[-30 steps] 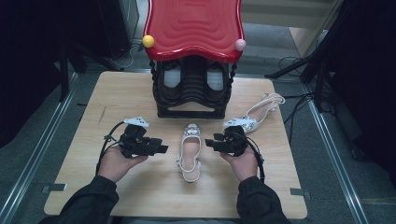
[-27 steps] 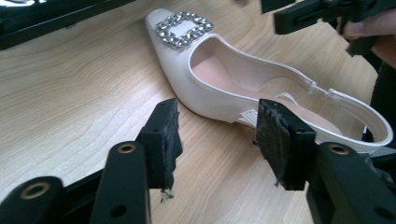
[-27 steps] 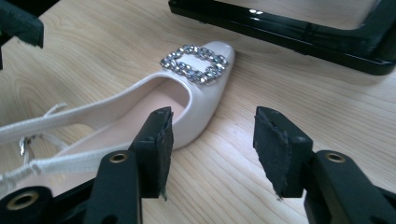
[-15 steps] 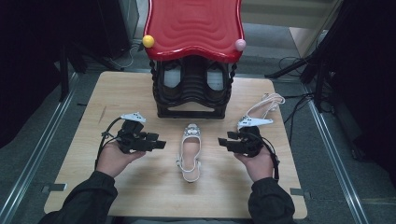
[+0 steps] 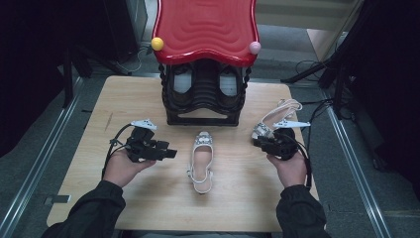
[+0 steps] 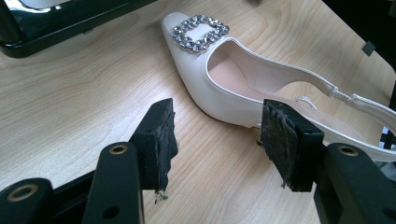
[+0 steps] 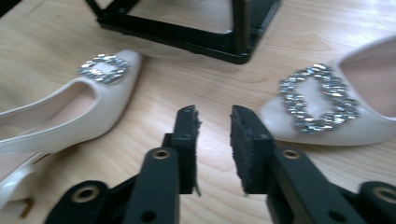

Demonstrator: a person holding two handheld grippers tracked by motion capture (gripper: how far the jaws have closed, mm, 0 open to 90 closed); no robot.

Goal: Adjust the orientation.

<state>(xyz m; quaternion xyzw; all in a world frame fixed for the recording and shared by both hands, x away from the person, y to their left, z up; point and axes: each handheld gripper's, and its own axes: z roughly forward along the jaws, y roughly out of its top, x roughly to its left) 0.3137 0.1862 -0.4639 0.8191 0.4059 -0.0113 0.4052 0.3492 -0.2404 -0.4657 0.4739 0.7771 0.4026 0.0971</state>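
Left gripper (image 5: 171,153) held over wooden table (image 5: 99,198), jaws wide apart, nothing between, aimed at centre white shoe (image 5: 201,161). Shoe flat mid-table, buckle toe toward black rack (image 5: 203,96) with red top (image 5: 205,27). Right gripper (image 5: 257,143) with jaws narrowly parted, empty, just beside second white shoe (image 5: 277,113) near right table edge.

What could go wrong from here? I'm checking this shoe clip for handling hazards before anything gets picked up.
1. The white slingback shoe with a rhinestone buckle has a thin heel strap; the open left gripper beside it could snag or bend that strap.
2. The second white buckled shoe lies near the wooden table's right edge; a nudge from the open right gripper could push it off.
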